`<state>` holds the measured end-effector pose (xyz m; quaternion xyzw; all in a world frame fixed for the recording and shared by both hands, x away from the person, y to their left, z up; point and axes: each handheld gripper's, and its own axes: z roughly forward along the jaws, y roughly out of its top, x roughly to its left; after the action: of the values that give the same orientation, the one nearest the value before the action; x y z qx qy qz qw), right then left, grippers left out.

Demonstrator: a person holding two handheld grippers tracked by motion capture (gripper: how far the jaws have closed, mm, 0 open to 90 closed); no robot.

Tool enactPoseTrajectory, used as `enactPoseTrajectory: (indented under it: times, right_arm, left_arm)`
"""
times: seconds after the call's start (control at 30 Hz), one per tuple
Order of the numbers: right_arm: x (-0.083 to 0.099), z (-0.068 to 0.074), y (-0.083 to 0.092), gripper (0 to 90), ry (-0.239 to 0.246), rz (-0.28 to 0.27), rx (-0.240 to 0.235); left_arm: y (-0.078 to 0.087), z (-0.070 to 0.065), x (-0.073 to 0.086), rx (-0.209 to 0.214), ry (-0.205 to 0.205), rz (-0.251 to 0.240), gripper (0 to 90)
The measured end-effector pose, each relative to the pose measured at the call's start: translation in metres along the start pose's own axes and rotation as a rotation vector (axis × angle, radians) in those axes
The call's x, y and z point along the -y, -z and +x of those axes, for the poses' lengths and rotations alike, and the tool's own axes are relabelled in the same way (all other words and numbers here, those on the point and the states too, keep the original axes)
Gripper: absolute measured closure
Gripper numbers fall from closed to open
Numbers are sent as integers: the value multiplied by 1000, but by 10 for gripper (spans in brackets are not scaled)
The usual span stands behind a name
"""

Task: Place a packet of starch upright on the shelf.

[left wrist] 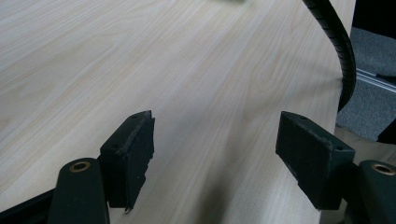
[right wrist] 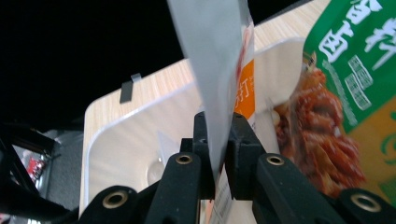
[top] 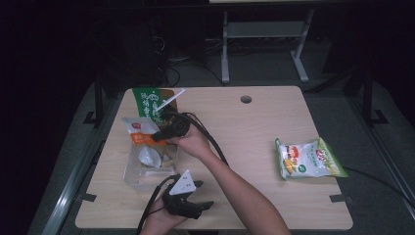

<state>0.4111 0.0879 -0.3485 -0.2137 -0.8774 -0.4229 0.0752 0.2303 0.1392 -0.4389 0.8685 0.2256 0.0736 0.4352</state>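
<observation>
A clear plastic bin [top: 131,172] stands on the left part of the table and holds snack packets. My right gripper [top: 157,135] is over the bin, shut on the edge of a white and orange snack packet [top: 138,128]. In the right gripper view the packet [right wrist: 219,70] rises from between the closed jaws of the right gripper [right wrist: 218,135], above the bin wall [right wrist: 126,140]. A green snack bag [top: 152,104] leans at the bin's far end and appears as the green bag [right wrist: 345,93] on the right. My left gripper [top: 201,196] rests open near the front edge, the left gripper [left wrist: 215,144] holding nothing over bare wood.
A green and white snack bag [top: 308,159] lies flat on the right of the table. A round cable hole [top: 246,99] sits near the far edge. The right gripper's thick black cable [top: 210,142] runs along the forearm. Floor and a table frame lie beyond.
</observation>
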Motion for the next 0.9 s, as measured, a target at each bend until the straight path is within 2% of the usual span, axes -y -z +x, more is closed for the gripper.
enactPoseTrajectory:
  times: [0.1,0.17,0.2,0.3,0.33,0.37,0.53,0.6,0.7,0.9]
  right_arm:
    - [3,0,4,846,17,14,14]
    - [5,1,5,881,0,20,6]
    - [6,-1,5,882,18,23,10]
    - [9,-1,6,893,10,27,8]
    - [10,-2,6,894,21,26,14]
    - [11,-3,6,894,21,25,4]
    - [12,-4,7,893,8,29,13]
    - [13,-4,8,877,-1,30,10]
    - [14,-6,11,823,14,12,7]
    - [17,-6,27,773,-1,-12,7]
  left_arm:
    - [-1,-1,0,0,-3,2,276]
    - [-1,-1,0,0,-4,4,276]
    - [-1,-1,0,0,-5,5,276]
    - [0,0,0,-3,-6,8,276]
    - [0,0,0,-3,-6,8,276]
    - [0,0,0,-3,-6,7,276]
    - [0,1,0,-3,-8,8,276]
    - [1,1,0,-5,-4,7,275]
    - [1,2,0,-5,-4,6,275]
    - [0,2,0,-4,-1,6,274]
